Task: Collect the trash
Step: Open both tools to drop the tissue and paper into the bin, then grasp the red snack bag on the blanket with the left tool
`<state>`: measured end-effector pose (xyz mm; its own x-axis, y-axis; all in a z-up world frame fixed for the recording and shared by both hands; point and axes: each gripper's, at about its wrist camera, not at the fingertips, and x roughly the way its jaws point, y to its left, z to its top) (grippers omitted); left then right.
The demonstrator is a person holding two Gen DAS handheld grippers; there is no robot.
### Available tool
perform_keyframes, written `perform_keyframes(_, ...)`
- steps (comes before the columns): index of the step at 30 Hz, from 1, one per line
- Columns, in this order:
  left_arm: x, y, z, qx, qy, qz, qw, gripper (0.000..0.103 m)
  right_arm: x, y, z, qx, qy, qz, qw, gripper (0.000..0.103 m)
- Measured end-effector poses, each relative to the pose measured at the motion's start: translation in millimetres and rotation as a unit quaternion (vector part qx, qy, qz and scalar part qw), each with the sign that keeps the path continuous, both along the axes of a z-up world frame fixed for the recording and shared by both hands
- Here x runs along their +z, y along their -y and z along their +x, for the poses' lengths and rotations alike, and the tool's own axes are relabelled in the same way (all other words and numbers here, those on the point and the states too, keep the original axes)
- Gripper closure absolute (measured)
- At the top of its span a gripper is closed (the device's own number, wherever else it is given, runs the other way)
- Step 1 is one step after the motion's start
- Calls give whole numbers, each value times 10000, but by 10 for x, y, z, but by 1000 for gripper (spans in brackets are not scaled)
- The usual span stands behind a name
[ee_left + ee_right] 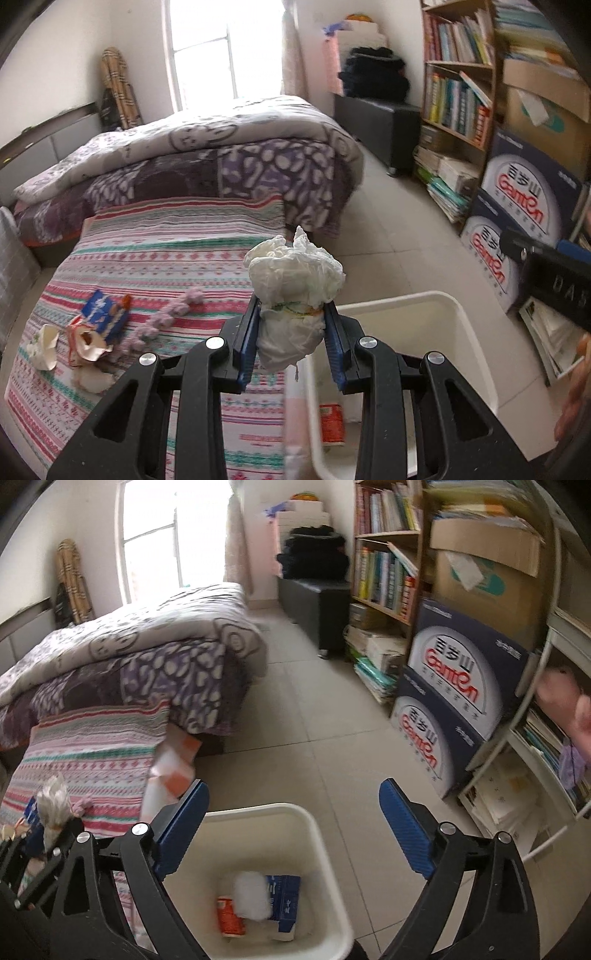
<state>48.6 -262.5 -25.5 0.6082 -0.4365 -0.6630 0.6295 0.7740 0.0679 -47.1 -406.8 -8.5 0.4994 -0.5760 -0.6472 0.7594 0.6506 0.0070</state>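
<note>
My left gripper (291, 325) is shut on a crumpled white tissue wad (295, 280) and holds it above the striped bed edge, just left of the white bin (476, 332). My right gripper (293, 812) is open and empty above the bin (321, 834), which holds a white wad (253, 893), a blue carton (284, 904) and an orange wrapper (229, 915). More trash lies on the striped blanket: a blue-and-orange wrapper (105, 314), a torn red-white packet (86, 343) and crumpled paper (44, 345). The left gripper with its wad shows at the right wrist view's left edge (55, 812).
The striped blanket (166, 251) covers the bed's foot, with a purple quilt (221, 155) behind. A pink knitted strip (166, 317) lies on the blanket. Bookshelves (388, 565) and stacked blue-white boxes (454, 686) line the right. Tiled floor (314, 686) runs between.
</note>
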Motion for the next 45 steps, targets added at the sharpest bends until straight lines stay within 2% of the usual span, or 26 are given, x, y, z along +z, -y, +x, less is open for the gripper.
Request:
perform_keyframes(3, -51, 104, -65, -161, -92, 21, 9998, 68, -11, 113, -86, -176, 1, 24, 9998, 8)
perform_keyframes(7, -84, 226, -155, -399, -135, 22, 9991, 47, -37, 226, -181, -323, 33, 129, 9994, 7)
perform_keyframes(14, -152, 352, -256, -609, -119, 154, 9980, 34, -66, 333, -242, -425, 14, 220, 9989, 7)
perform_keyframes(18, -167, 351, -255, -562, -87, 224, 9981, 24, -58, 331, -242, -419, 32, 251, 9988, 7)
perform_keyframes(20, -181, 325, -225, -507, -107, 292, 9982, 23, -55, 326, -235, -398, 39, 290, 9988, 7)
perform_keyframes(23, -205, 253, -115, -305, -166, 389, 9986, 19, -58, 288, -181, -331, 34, 369, 9988, 7)
perform_keyframes(27, -212, 96, 134, 65, -365, 404, 9985, 18, -89, 177, -40, -124, -100, 443, 9989, 7)
perform_keyframes(32, -219, -183, 532, 687, -378, 634, 9949, 17, -92, 43, 104, 120, -165, 528, 9984, 7)
perform_keyframes(36, -231, -539, 912, 1303, -661, 695, 9868, 17, -94, -73, 234, 336, -217, 616, 9973, 7)
perform_keyframes(38, -244, -757, 1100, 1647, -678, 801, 9807, 17, -105, -129, 285, 435, -260, 634, 9967, 7)
perform_keyframes(40, -264, -945, 1271, 1868, -720, 883, 9758, 17, -119, -204, 347, 561, -315, 663, 9957, 7)
perform_keyframes(45, -341, -1457, 1692, 2212, -1196, 845, 9642, 10, -135, -369, 493, 794, -437, 635, 9939, 7)
